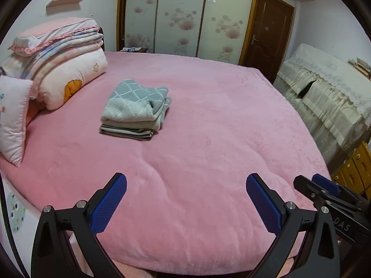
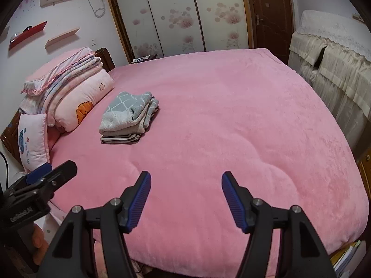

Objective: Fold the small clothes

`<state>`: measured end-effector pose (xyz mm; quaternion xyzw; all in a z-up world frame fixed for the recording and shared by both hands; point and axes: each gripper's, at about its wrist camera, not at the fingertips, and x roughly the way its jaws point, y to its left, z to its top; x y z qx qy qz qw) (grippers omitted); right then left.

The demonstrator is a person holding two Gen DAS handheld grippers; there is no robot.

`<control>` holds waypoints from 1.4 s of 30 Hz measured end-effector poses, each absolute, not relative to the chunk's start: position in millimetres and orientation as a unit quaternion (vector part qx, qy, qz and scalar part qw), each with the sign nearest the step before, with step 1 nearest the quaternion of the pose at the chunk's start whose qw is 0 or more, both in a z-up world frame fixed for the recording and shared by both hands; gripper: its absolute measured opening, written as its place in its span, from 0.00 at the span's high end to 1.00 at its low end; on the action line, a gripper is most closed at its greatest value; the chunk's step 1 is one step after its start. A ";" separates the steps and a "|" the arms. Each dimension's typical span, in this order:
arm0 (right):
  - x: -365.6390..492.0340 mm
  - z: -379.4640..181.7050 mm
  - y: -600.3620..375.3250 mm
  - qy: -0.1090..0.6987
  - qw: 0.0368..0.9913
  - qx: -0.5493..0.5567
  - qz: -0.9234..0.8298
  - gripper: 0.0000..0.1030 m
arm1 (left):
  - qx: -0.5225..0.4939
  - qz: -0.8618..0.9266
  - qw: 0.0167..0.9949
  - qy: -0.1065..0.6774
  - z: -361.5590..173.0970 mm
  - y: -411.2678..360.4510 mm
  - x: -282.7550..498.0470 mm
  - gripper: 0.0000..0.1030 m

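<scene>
A stack of folded small clothes (image 1: 135, 110) lies on the pink bed (image 1: 208, 139), left of centre; the top piece is grey-green with a white diamond pattern, with striped pieces under it. The stack also shows in the right wrist view (image 2: 128, 118). My left gripper (image 1: 185, 180) is open and empty above the near edge of the bed, well short of the stack. My right gripper (image 2: 185, 178) is open and empty, also over the near edge of the bed (image 2: 231, 127). Each gripper shows at the side of the other's view: right gripper (image 1: 324, 187), left gripper (image 2: 51, 171).
Folded pink quilts and pillows (image 1: 60, 64) are piled at the head of the bed, with a small pink cushion (image 1: 12, 115) beside them. A wardrobe with flowered sliding doors (image 1: 183, 16) and a brown door (image 1: 266, 32) stand behind. Cloth-covered furniture (image 1: 324, 97) stands to the right.
</scene>
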<state>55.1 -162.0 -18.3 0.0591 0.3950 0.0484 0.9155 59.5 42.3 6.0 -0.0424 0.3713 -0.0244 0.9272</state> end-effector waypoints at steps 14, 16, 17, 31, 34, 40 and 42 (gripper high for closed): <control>29.9 -14.8 -173.5 0.387 0.919 0.058 0.042 0.36 | -0.007 -0.035 0.931 0.364 13.4 4.8 41.5 0.01; 30.4 -15.0 -174.6 0.386 0.920 0.056 0.040 0.36 | -0.006 -0.035 0.930 0.366 13.2 2.7 43.3 0.01; 30.0 -14.9 -175.7 0.385 0.920 0.055 0.040 0.36 | -0.006 -0.035 0.930 0.367 12.8 1.6 44.2 0.01; 37.9 -17.3 -181.9 0.389 0.919 0.055 0.026 0.36 | -0.002 -0.038 0.927 0.373 10.6 -8.4 51.0 0.01; 37.1 -16.8 -181.8 0.387 0.920 0.052 0.023 0.36 | -0.002 -0.038 0.927 0.373 10.5 -9.1 51.3 0.01; 35.2 -14.8 -180.5 0.383 0.922 0.047 0.018 0.36 | -0.001 -0.037 0.928 0.372 9.5 -10.6 51.9 0.01; 34.9 -14.3 -180.2 0.383 0.923 0.044 0.017 0.36 | -0.002 -0.036 0.927 0.373 8.7 -11.3 52.7 0.01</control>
